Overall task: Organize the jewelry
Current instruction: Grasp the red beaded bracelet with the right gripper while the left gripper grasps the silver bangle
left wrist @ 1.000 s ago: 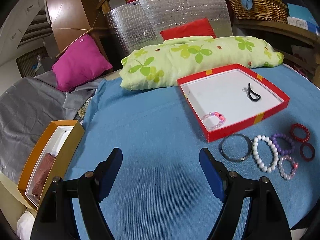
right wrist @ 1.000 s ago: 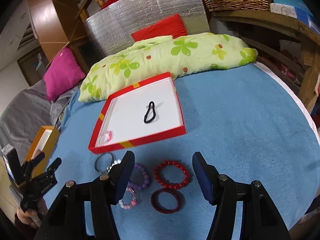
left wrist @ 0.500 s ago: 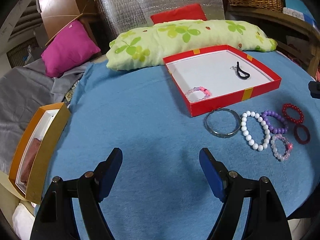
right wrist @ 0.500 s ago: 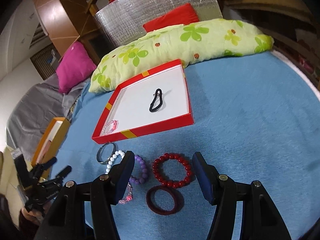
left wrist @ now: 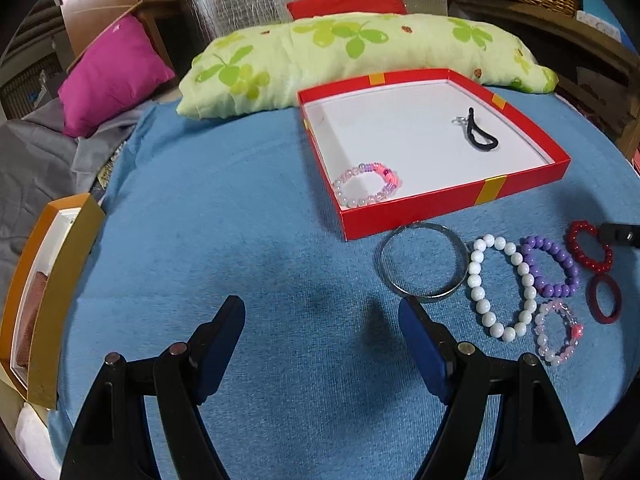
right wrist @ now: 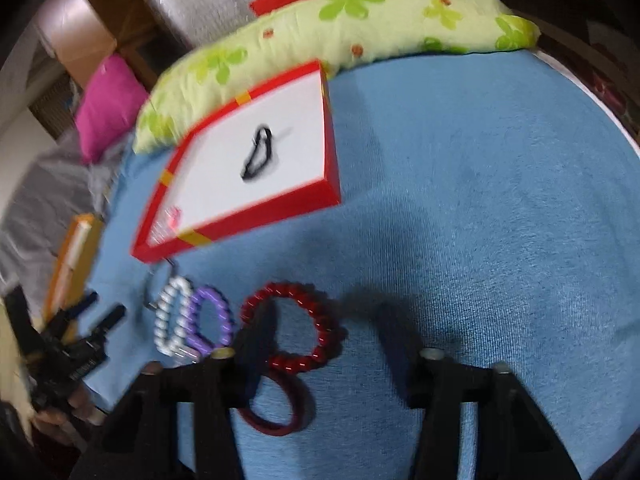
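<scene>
The right hand-held gripper (right wrist: 324, 344), jaws spread wide, hovers over the red bead bracelet (right wrist: 320, 322) on blue cloth (right wrist: 480, 220).

A shallow box (left wrist: 460, 204) sits on the table cloth (left wrist: 240, 220), toward the far right. Inside it, a beaded bracelet (left wrist: 368, 184) lies in the near left corner and a hair tie (left wrist: 480, 136) lies farther right. Just before the box's near wall, a row runs left to right: a metal bangle (left wrist: 422, 264) touching the wall, then a large-bead bracelet (left wrist: 502, 286), a second beaded bracelet (left wrist: 550, 266) and a third (left wrist: 590, 246). Behind the box lies a long pillow (left wrist: 340, 52). An open carton (left wrist: 44, 292) rests at the table's left edge.
</scene>
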Available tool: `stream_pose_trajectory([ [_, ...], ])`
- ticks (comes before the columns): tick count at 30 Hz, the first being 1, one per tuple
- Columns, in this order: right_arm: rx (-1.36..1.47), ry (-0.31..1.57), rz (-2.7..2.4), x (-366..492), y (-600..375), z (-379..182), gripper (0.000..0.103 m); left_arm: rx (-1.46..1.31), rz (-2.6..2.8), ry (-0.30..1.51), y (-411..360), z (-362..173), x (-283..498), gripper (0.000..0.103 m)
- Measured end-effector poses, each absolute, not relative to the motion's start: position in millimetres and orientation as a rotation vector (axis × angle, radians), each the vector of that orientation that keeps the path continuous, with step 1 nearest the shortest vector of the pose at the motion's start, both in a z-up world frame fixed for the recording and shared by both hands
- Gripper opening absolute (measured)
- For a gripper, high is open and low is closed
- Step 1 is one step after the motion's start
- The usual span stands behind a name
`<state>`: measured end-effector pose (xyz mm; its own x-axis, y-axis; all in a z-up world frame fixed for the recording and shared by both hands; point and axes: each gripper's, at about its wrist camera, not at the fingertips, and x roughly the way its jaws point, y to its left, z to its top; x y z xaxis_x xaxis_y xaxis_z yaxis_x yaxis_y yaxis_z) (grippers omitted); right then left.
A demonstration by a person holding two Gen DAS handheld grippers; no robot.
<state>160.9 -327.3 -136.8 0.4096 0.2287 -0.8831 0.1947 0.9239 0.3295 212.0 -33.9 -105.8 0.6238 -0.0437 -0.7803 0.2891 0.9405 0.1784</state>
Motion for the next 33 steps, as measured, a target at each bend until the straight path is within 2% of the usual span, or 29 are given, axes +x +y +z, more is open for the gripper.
stream_pose_trajectory([
  [3,0.294,1.175,0.018,168,-312,-141,0.024,0.284,-0.184,0.894,-34,-107,218,0.080],
  [5,0.202,1.179,0.017,171,-301,-143,0.011,0.255,-0.182,0.903,-31,-106,223,0.080],
  [10,0.078,1.152,-0.019,177,-288,-143,0.011,0.192,-0.206,0.945,-35,-110,236,0.080],
  [23,0.174,1.166,-0.081,186,-292,-149,0.011,0.015,-0.260,1.026,-59,-122,260,0.080],
  [33,0.187,1.167,-0.083,186,-292,-148,0.011,0.039,-0.248,1.032,-86,-131,267,0.080],
])
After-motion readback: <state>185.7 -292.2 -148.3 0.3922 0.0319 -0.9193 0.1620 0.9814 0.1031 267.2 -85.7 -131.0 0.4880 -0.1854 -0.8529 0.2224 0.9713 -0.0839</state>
